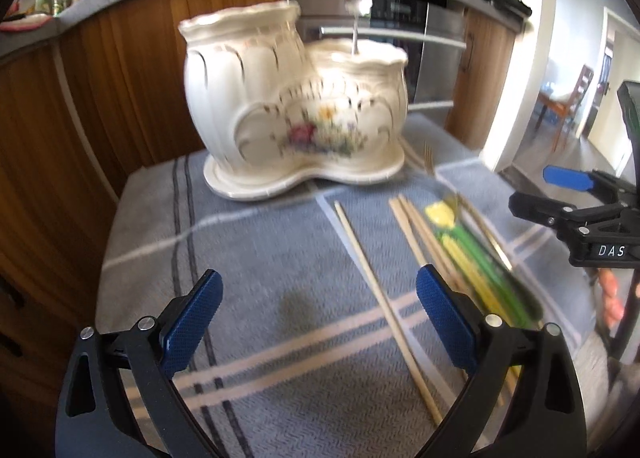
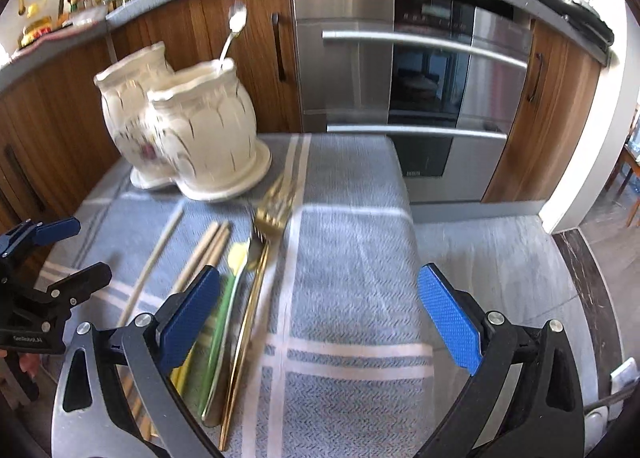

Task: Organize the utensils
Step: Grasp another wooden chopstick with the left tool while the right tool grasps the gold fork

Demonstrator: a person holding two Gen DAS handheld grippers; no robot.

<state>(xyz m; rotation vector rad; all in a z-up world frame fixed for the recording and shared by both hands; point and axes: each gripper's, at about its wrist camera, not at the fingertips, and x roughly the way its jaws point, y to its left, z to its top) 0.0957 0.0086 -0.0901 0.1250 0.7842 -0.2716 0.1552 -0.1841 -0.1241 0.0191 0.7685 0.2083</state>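
A white ceramic holder [image 1: 292, 105] [image 2: 180, 129] with two pots and a flower print stands at the far end of a blue striped cloth [image 1: 256, 258] [image 2: 352, 217]. One silver spoon [image 1: 358, 5] [image 2: 236, 23] stands in its lower pot. Wooden chopsticks [image 1: 380, 298] [image 2: 208, 254], green and yellow utensils [image 1: 476, 258] [image 2: 224, 298] and gold forks [image 2: 272, 213] lie loose on the cloth. My left gripper [image 1: 320, 318] hovers open over the cloth, just left of the chopsticks. My right gripper [image 2: 320, 318] is open too, to the right of the gold fork handle [image 2: 248, 318].
Wooden cabinets [image 2: 248, 69] and a steel oven [image 2: 420, 89] stand behind the table. The cloth's right side [image 2: 360, 298] carries nothing. The other gripper shows at the right edge of the left wrist view and at the left edge of the right wrist view.
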